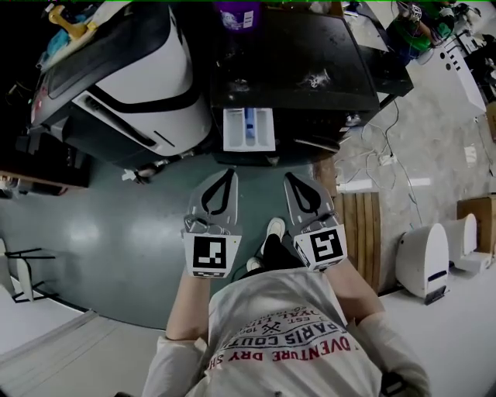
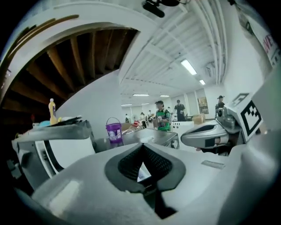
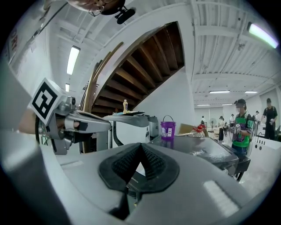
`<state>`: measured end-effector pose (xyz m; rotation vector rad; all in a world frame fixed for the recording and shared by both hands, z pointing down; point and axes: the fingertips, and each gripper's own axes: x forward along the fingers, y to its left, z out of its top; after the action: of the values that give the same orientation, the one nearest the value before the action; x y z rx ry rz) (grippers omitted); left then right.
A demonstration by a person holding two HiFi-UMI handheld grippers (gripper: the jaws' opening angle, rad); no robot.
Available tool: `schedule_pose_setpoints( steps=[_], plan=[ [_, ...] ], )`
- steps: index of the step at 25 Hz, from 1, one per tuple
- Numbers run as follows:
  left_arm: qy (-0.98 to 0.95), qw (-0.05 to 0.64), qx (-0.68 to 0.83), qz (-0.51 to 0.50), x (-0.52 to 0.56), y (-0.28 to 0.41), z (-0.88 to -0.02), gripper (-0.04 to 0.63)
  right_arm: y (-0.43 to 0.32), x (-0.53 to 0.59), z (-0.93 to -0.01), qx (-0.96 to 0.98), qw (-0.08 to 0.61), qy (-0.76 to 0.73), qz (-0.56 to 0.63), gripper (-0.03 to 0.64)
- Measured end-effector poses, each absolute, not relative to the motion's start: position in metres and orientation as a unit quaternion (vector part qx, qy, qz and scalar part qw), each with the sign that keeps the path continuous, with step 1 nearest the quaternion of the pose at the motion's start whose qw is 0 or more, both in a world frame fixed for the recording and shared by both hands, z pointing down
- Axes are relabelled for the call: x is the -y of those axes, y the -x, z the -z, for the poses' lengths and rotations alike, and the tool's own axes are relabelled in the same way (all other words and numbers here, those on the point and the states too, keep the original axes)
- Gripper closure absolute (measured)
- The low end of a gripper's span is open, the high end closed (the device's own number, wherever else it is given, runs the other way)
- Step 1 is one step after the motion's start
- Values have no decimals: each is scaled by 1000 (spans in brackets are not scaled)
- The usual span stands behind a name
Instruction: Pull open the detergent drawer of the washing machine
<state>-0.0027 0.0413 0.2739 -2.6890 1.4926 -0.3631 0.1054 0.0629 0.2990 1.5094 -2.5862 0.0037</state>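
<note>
The dark-topped washing machine point(image 1: 294, 70) stands ahead of me. Its white detergent drawer point(image 1: 248, 129) juts out from the front, with a blue insert showing inside. My left gripper point(image 1: 230, 174) and right gripper point(image 1: 290, 178) hover side by side just short of the drawer, touching nothing. Both point at the machine, tips closed, nothing between them. In the left gripper view the left gripper point(image 2: 142, 147) is shut, with the right gripper point(image 2: 210, 134) beside it. In the right gripper view the right gripper point(image 3: 140, 147) is also shut, and the machine's top point(image 3: 206, 151) lies beyond.
A second white and black machine point(image 1: 132, 77) stands to the left. A purple bucket point(image 1: 236, 15) sits on the dark machine's top. Wooden slats point(image 1: 360, 225), loose cables point(image 1: 380, 159) and white appliances point(image 1: 425, 260) lie to the right. People stand far back point(image 3: 240, 121).
</note>
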Motion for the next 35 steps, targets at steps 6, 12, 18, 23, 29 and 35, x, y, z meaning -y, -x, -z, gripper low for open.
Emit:
schedule_pose_setpoints(
  steps=[6,12,18,23,29,35],
  plan=[
    [881,35,-461,96,-69,-4,-251,594,-106,-86,-277,857,73,-510,12,615],
    [881,16,-467,78,-84,7,-246,594,-107,-108,-265,858,76,-507,24,617],
    [882,-5,-468,60,-90,15,-247,594,-104,-117,-262,865,86,-493,30,617],
    [889,-19,-456,49,-96,16,-245,594,-103,-123,-256,869,81,-486,37,617],
    [897,-15,-439,43,-104,10,-244,594,-104,-125,-251,874,73,-479,39,617],
    [896,-15,-441,52,-108,11,-247,594,-103,-128,-250,877,67,-474,35,617]
  ],
)
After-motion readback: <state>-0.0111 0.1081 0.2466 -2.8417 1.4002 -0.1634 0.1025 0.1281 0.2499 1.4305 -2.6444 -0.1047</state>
